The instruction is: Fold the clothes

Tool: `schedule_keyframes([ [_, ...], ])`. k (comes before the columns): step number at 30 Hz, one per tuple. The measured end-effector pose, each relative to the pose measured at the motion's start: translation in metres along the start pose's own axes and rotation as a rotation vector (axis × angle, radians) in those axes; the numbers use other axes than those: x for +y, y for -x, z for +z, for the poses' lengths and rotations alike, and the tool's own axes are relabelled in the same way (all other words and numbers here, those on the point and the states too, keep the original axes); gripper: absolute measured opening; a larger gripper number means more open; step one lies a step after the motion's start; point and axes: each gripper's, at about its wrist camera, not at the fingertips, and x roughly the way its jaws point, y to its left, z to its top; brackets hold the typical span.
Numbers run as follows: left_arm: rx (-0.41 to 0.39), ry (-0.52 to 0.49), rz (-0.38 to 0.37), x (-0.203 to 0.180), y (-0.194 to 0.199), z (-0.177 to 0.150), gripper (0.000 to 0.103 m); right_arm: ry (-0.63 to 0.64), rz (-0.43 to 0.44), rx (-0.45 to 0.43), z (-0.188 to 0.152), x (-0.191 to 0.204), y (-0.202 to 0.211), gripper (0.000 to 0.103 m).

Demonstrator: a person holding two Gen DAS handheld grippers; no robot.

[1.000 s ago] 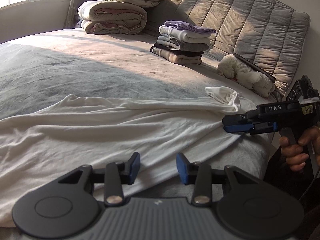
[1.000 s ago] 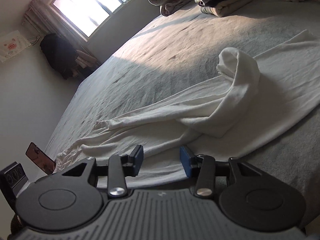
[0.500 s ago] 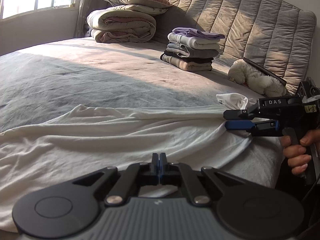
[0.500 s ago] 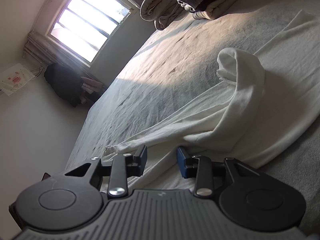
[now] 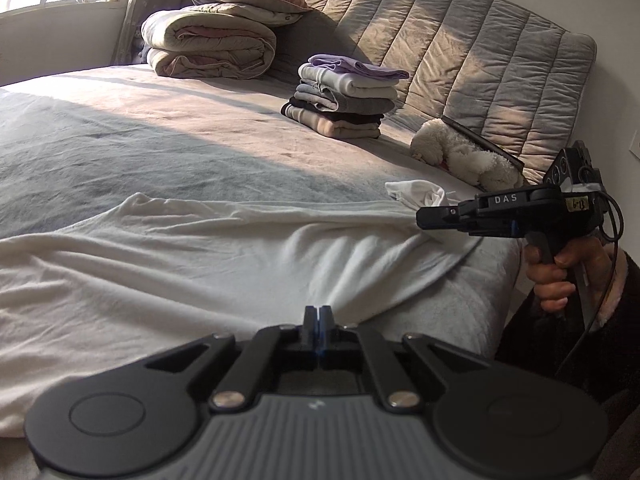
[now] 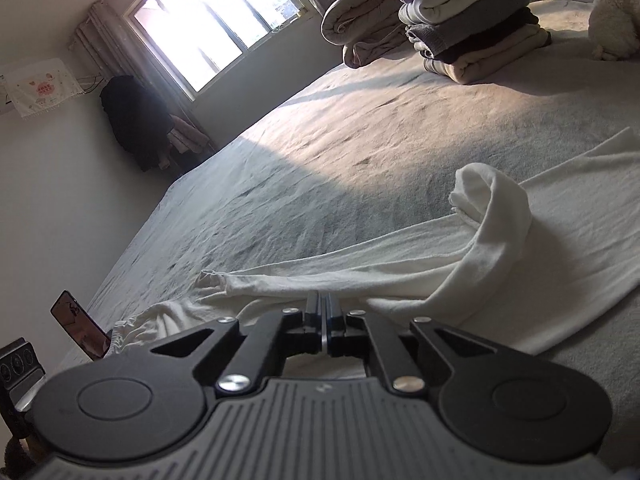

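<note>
A wide grey bed [image 5: 160, 136] fills both views, its quilted headboard [image 5: 460, 44] at the far right. A long white garment [image 5: 192, 256] lies spread across the near part of the bed, wrinkled, with one sleeve [image 6: 492, 216] looped up in a hump and a bunched end [image 5: 416, 194] at the far right. Rolled duvets with a pillow on top [image 5: 212, 44] sit far left by the headboard, and a stack of folded clothes [image 5: 344, 96] stands just right of them; a white plush toy [image 5: 460, 152] lies further right. The left gripper [image 5: 319, 318] has its jaws pressed together at the garment's near edge, apparently pinching the cloth. The right gripper [image 6: 321, 312], held in a hand [image 5: 560, 272], is likewise closed on the white fabric. A phone [image 6: 80, 326] stands propped at the near left.
</note>
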Motion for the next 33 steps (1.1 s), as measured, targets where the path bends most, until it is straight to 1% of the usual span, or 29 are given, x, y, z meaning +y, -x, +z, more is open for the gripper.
schedule_keyframes([
  [2, 0.035, 0.003, -0.007, 0.000, -0.005, -0.003, 0.001, 0.000, -0.001, 0.012, -0.001, 0.000, -0.003, 0.014],
  [3, 0.038, 0.007, -0.011, 0.000, -0.005, -0.003, 0.003, 0.001, -0.002, 0.023, -0.001, 0.001, -0.005, 0.014],
  [5, 0.028, 0.022, -0.037, 0.002, -0.002, -0.002, 0.013, 0.002, -0.017, 0.045, 0.003, 0.004, -0.008, 0.014],
  [6, 0.015, 0.033, -0.047, 0.003, 0.000, 0.000, 0.027, 0.002, -0.024, 0.060, 0.007, 0.008, -0.007, 0.014],
  [8, -0.037, 0.060, -0.050, 0.006, 0.005, 0.007, 0.043, 0.010, -0.022, 0.080, 0.019, 0.017, -0.006, 0.014],
  [9, -0.060, 0.071, -0.048, 0.007, 0.007, 0.012, 0.044, 0.020, -0.017, 0.084, 0.026, 0.022, -0.006, 0.015],
  [11, -0.091, 0.090, -0.040, 0.011, 0.007, 0.021, 0.046, 0.046, -0.011, 0.110, 0.041, 0.032, -0.013, 0.026],
  [12, -0.107, 0.099, -0.037, 0.014, 0.007, 0.025, 0.049, 0.060, -0.006, 0.132, 0.049, 0.036, -0.018, 0.043],
  [13, -0.116, 0.111, -0.022, 0.017, 0.006, 0.029, 0.051, 0.077, 0.001, 0.159, 0.056, 0.040, -0.026, 0.046],
  [15, -0.117, 0.140, 0.037, 0.027, 0.002, 0.037, 0.052, 0.137, 0.025, 0.224, 0.066, 0.050, -0.045, 0.046],
  [17, -0.118, 0.169, 0.096, 0.037, -0.003, 0.045, 0.050, 0.204, 0.027, 0.277, 0.071, 0.057, -0.065, 0.037],
  [18, -0.119, 0.183, 0.126, 0.042, -0.006, 0.049, 0.048, 0.229, 0.023, 0.302, 0.072, 0.060, -0.077, 0.031],
  [19, -0.120, 0.198, 0.155, 0.047, -0.008, 0.053, 0.044, 0.248, 0.018, 0.326, 0.072, 0.061, -0.089, 0.031],
  [20, -0.120, 0.212, 0.185, 0.052, -0.010, 0.057, 0.043, 0.260, 0.019, 0.351, 0.071, 0.062, -0.100, 0.031],
  [22, -0.123, 0.243, 0.247, 0.067, -0.017, 0.064, 0.043, 0.277, 0.034, 0.389, 0.066, 0.062, -0.119, 0.031],
  [25, -0.134, 0.266, 0.323, 0.084, -0.028, 0.071, 0.043, 0.280, 0.046, 0.403, 0.057, 0.056, -0.137, 0.031],
  [27, -0.127, 0.283, 0.360, 0.094, -0.036, 0.076, 0.043, 0.266, 0.056, 0.411, 0.055, 0.051, -0.142, 0.032],
  [29, -0.108, 0.273, 0.376, 0.101, -0.043, 0.078, 0.043, 0.275, 0.070, 0.422, 0.057, 0.051, -0.144, 0.032],
  [33, -0.067, 0.228, 0.371, 0.107, -0.056, 0.081, 0.043, 0.381, 0.099, 0.448, 0.060, 0.056, -0.150, 0.032],
])
